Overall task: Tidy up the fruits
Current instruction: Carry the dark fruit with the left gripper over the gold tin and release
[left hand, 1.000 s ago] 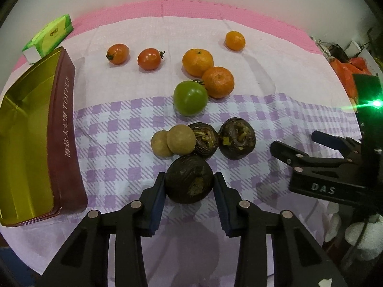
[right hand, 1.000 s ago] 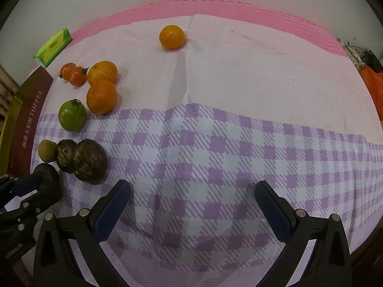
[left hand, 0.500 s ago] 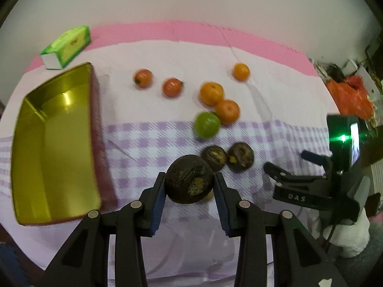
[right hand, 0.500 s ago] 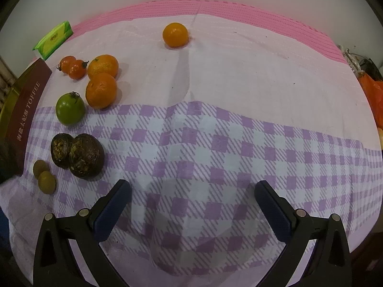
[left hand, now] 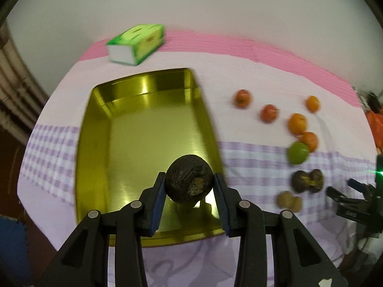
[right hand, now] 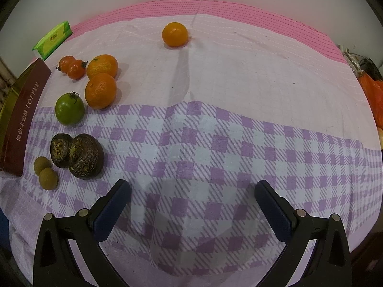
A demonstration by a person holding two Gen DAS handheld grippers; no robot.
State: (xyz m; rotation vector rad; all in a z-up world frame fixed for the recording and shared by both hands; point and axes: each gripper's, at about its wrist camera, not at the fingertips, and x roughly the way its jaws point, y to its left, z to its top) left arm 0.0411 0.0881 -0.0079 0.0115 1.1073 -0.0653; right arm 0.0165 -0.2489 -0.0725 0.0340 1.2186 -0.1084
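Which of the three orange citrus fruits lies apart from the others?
The far orange, alone on the pink cloth. The other two oranges touch each other beside the green fruit.

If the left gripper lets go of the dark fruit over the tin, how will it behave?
The dark fruit looks round, so it would probably roll on the smooth floor of the tin. Its wrinkled skin likely aids the grip of the left gripper.
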